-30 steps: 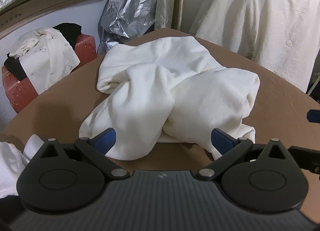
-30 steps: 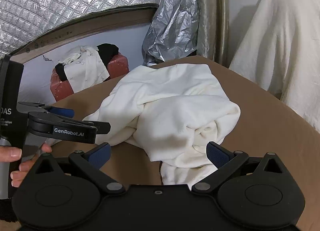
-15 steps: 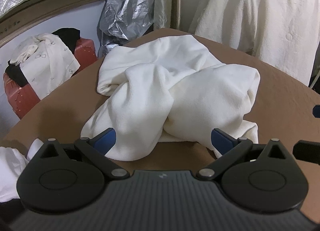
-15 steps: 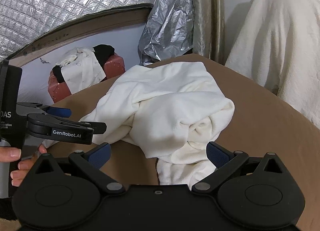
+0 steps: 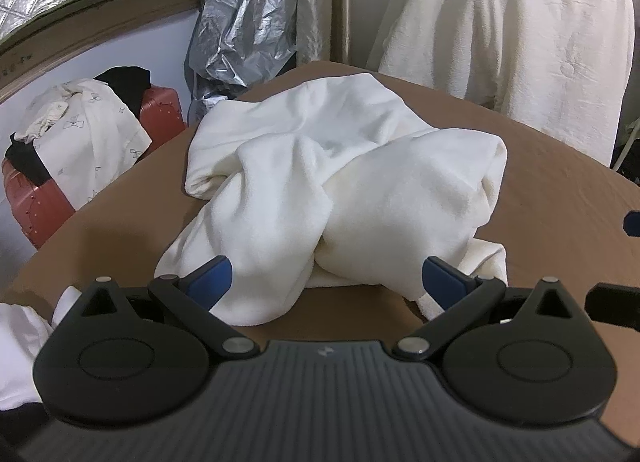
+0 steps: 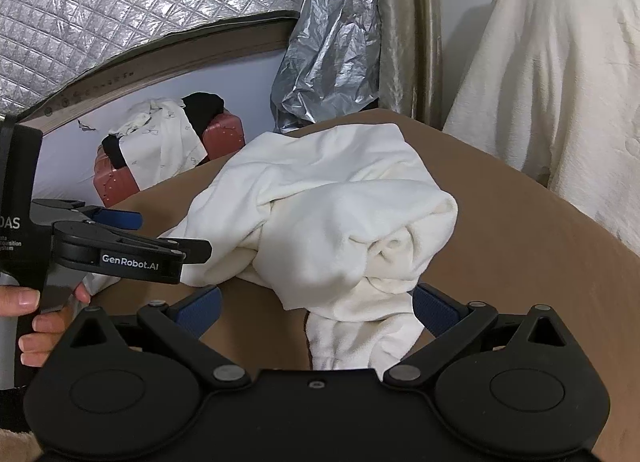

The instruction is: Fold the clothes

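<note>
Garment: one cream fleece garment (image 5: 344, 186) lies crumpled in a twisted heap on the brown worktop (image 5: 560, 198), running from the far edge toward the near edge, nothing smoothed or folded yet.
Step in hand: the approach, by the look of it; both tools hang over the near edge of the worktop, facing the heap, with no cloth between their pads.
Left tool: the left tool (image 5: 326, 280) has its jaws spread wide, blue pads just short of the heap's near lobes; a person's hand (image 6: 36, 314) holds its grip.
Right tool: the right tool (image 6: 316, 304) is likewise spread and empty, its pads either side of the loose end that trails nearest.
Next move: it probably calls for finding a hem or corner in the tangle, pinching it on each side and drawing the garment out flat before any fold; the twist at the centre looks likely to resist.
Count: one garment on the worktop; two tools; one cream cloth (image 5: 508, 34) draped beyond the far right edge; one red suitcase (image 6: 116, 178) off the far left corner with a few clothes piled on it, their number unclear.
</note>
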`<state>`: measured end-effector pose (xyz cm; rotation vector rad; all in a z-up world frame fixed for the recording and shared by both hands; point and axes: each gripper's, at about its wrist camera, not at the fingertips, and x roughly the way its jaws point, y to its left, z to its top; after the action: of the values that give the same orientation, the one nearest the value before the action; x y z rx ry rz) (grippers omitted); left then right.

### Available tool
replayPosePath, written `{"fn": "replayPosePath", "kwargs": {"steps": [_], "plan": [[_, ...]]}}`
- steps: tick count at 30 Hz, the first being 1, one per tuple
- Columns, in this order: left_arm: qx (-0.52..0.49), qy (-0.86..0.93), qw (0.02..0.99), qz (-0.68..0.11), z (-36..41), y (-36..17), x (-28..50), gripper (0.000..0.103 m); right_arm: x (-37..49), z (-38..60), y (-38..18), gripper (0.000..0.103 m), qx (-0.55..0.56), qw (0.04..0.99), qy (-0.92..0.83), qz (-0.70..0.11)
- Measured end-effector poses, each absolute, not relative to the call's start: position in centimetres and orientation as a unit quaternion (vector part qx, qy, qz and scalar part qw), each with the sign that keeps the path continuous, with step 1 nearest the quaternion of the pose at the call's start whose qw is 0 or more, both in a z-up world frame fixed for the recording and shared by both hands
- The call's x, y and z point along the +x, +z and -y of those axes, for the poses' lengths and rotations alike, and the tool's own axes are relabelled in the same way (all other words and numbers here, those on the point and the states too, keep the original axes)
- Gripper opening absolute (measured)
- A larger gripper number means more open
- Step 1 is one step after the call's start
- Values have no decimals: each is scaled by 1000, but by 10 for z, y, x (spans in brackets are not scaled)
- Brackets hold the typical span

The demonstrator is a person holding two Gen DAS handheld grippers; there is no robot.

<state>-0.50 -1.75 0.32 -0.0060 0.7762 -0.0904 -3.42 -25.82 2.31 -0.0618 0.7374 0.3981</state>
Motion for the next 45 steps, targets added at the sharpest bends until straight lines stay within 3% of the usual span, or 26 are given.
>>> {"fn": "replayPosePath", "kwargs": {"steps": [22, 32, 38, 45], "plan": [[4, -56, 923, -380, 26, 1, -6, 103, -38, 261, 24, 103, -35, 913, 190, -359], [-43, -33, 922, -384, 9, -1, 0, 103, -37, 262, 21, 103, -34, 914, 190, -357], [-110, -11, 922, -371, -29, -18, 14, 103, -11, 274, 7, 103, 33, 898, 224, -377], [-195, 65, 908, -365, -88, -90, 57, 103, 70, 321, -48, 103, 232, 857, 173, -427]]}}
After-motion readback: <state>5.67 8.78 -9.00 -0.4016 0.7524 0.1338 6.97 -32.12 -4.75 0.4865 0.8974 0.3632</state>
